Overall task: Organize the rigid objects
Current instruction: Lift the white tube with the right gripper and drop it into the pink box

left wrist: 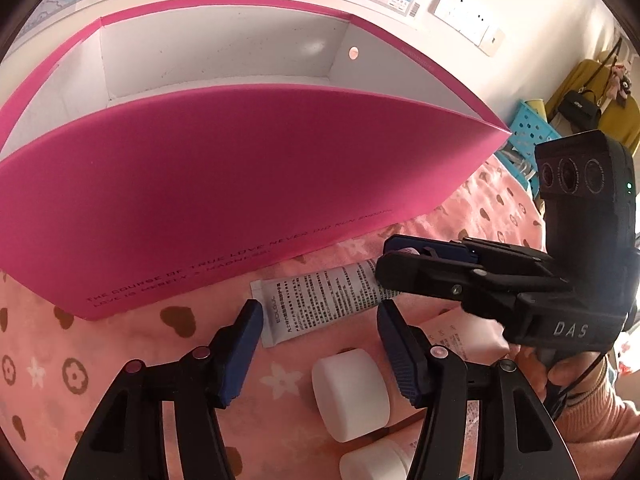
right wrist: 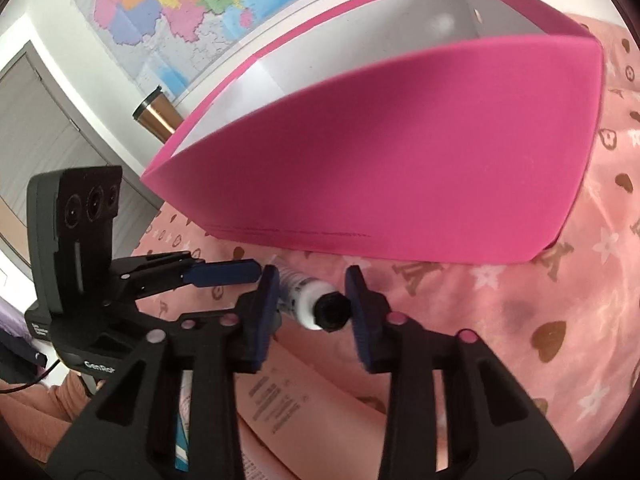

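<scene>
Bed under a pink blanket (left wrist: 120, 360) printed with hearts and flowers, open pink box (left wrist: 240, 184) standing on it, white tube (left wrist: 320, 300) lying just beside the box, white jar (left wrist: 350, 394) near the tube.

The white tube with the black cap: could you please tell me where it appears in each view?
Left wrist view: the white tube lies low and centre on the pink blanket, its cap end hidden behind the right tongs.
Right wrist view: the tube sits centre, black cap toward the camera, between the right tongs.
Shared landmark: the pink box just behind it.
</scene>
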Demonstrator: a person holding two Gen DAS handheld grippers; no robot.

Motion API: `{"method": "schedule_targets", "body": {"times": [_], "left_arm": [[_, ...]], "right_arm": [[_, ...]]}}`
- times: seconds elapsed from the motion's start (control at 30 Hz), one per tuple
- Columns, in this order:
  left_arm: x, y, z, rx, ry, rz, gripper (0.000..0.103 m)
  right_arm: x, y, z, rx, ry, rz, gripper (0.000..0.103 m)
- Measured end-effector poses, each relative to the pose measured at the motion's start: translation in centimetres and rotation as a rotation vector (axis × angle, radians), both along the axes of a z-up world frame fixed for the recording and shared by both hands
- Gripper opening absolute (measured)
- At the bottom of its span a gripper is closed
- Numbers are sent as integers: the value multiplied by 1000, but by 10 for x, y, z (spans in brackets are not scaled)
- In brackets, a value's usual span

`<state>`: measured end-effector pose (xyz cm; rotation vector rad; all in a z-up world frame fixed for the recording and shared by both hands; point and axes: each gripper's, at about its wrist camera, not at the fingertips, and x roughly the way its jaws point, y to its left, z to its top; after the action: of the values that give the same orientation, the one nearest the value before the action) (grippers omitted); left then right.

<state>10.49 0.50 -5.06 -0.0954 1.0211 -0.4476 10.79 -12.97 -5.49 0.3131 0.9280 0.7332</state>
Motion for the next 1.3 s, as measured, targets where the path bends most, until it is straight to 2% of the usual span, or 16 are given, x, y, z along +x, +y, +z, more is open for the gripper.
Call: {"method": "schedule_targets", "body": {"times": [0.23,0.57,0.6,0.77,0.87,1.2,1.3], "left_arm": [[-5,-13,2,24,-22,-22,60],[-13,-28,10,55,-72,-61,59],[-13,-30,10,58,-75,-68,53],[-15,-31,16,44,-97,-80,40],[-19,-32,26,26,-116,-76,35],[-28,-29,79,22,-235,-54,34],[-27,-29,102,53,-280,-69,34]], "right_arm": [[-6,-11,18,40,-17,-8,28],[-14,-26,39,92,-36,-20,26],[-15,-26,41,98,-36,-19,26],[-19,-26,53,110,-59,-11,25],[-23,-24,63,110,-83,-5,25],[-22,-32,106,176,-171,10,25],[-17,-35,120,195,-199,11,24]]}}
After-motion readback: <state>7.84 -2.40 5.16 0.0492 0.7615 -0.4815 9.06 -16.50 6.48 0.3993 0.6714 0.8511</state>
